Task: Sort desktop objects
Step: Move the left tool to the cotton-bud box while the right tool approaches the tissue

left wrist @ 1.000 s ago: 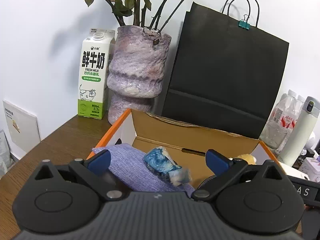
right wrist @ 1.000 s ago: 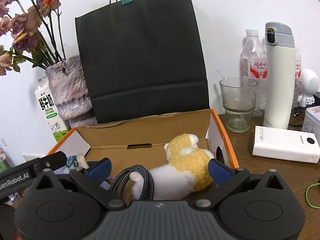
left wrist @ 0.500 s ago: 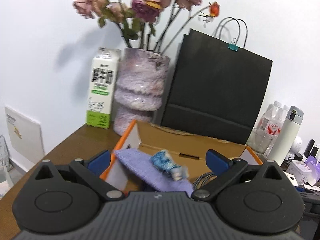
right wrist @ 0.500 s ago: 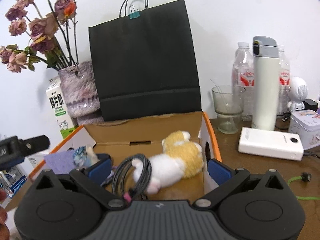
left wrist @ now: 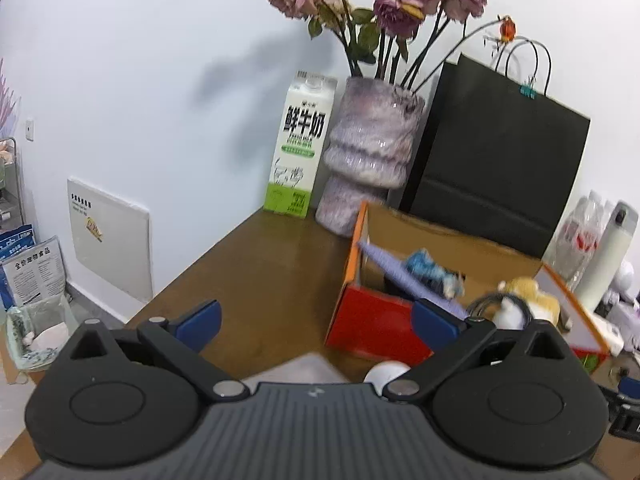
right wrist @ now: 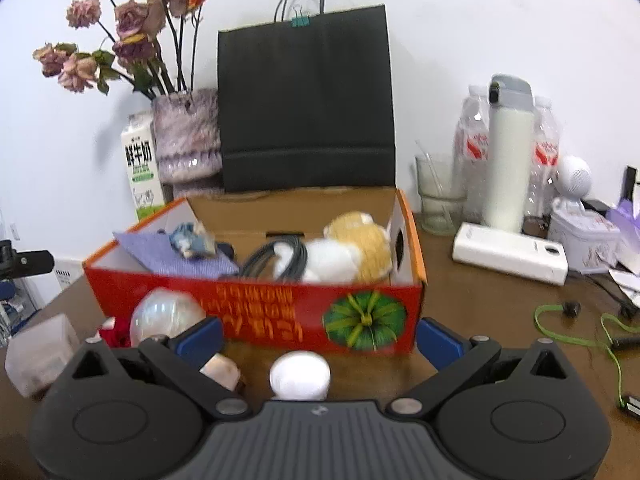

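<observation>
Two grippers, both w/ jaws spread wide, nothing held. Largest first: brown wooden desk, then black paper bag at far centre against the wall, teal binder clip on its handles. Just in front of it sits the red-orange cardboard box, open top, pumpkin print on near wall. Inside the box: purple cloth at left w/ a blue-white crumpled item on top, grey coiled cable mid, yellow-white plush toy at right. Far left: purple vase of dried roses, milk carton just beside it. Right of box: white thermos, white power bank. Near side of box, outside it: pearly ball at left, small white round object between the right gripper fingers, not gripped. Left gripper hangs over bare desk left of box.
</observation>
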`<control>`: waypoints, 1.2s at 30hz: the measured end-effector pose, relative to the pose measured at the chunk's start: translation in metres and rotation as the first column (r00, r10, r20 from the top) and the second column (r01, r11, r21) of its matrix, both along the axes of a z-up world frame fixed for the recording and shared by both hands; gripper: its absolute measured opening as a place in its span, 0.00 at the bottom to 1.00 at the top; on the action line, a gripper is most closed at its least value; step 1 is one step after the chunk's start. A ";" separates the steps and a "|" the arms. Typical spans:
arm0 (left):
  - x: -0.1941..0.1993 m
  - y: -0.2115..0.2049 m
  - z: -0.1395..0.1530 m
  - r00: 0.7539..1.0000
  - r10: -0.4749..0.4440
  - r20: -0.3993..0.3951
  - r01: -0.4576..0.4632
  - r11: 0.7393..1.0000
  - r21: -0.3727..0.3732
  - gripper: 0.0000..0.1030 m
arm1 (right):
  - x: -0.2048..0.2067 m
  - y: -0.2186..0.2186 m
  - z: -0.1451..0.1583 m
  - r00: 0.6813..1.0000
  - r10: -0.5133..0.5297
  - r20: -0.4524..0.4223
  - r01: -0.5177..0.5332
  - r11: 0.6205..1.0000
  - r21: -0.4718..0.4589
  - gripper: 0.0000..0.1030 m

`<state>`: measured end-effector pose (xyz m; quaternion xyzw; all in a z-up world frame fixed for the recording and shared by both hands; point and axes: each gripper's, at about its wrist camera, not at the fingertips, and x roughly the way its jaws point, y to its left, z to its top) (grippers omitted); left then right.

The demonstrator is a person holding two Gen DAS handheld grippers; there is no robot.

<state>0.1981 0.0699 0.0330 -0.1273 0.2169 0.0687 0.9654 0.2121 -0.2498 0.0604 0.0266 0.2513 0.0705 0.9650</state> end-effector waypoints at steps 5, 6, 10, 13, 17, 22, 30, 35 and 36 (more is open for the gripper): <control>-0.010 0.002 -0.009 0.998 -0.039 -0.052 0.040 0.999 0.026 1.00 | -0.014 0.000 -0.009 0.999 -0.012 -0.033 0.012 1.000 -0.010 1.00; -0.011 0.002 -0.011 0.996 -0.053 -0.066 0.055 0.998 0.028 1.00 | -0.017 0.000 -0.010 0.999 -0.015 -0.039 0.014 1.000 -0.011 1.00; -0.013 0.005 -0.020 0.989 -0.082 -0.124 0.086 0.996 0.027 1.00 | -0.028 0.000 -0.015 0.998 -0.024 -0.058 0.023 1.000 -0.015 1.00; -0.012 0.008 -0.029 0.983 -0.088 -0.161 0.093 0.995 0.023 1.00 | -0.034 0.001 -0.018 0.997 -0.032 -0.070 0.031 0.999 -0.017 1.00; -0.011 0.010 -0.035 0.976 -0.103 -0.190 0.109 0.994 0.021 1.00 | -0.040 0.001 -0.020 0.996 -0.043 -0.081 0.041 0.999 -0.021 1.00; -0.007 0.003 -0.038 0.970 -0.122 -0.211 0.138 0.988 0.063 1.00 | -0.043 0.001 -0.024 0.994 -0.060 -0.095 0.059 0.998 -0.021 1.00; -0.001 0.006 -0.046 0.966 -0.127 -0.227 0.143 0.988 0.054 1.00 | -0.038 0.004 -0.029 0.993 -0.063 -0.101 0.059 0.997 -0.042 0.99; 0.001 0.001 -0.048 0.965 -0.136 -0.226 0.157 0.985 0.077 1.00 | -0.031 0.008 -0.030 0.993 -0.048 -0.108 0.043 0.998 -0.049 0.88; 0.001 0.000 -0.049 0.965 -0.140 -0.224 0.161 0.984 0.081 1.00 | -0.029 0.009 -0.030 0.993 -0.044 -0.111 0.039 0.998 -0.050 0.83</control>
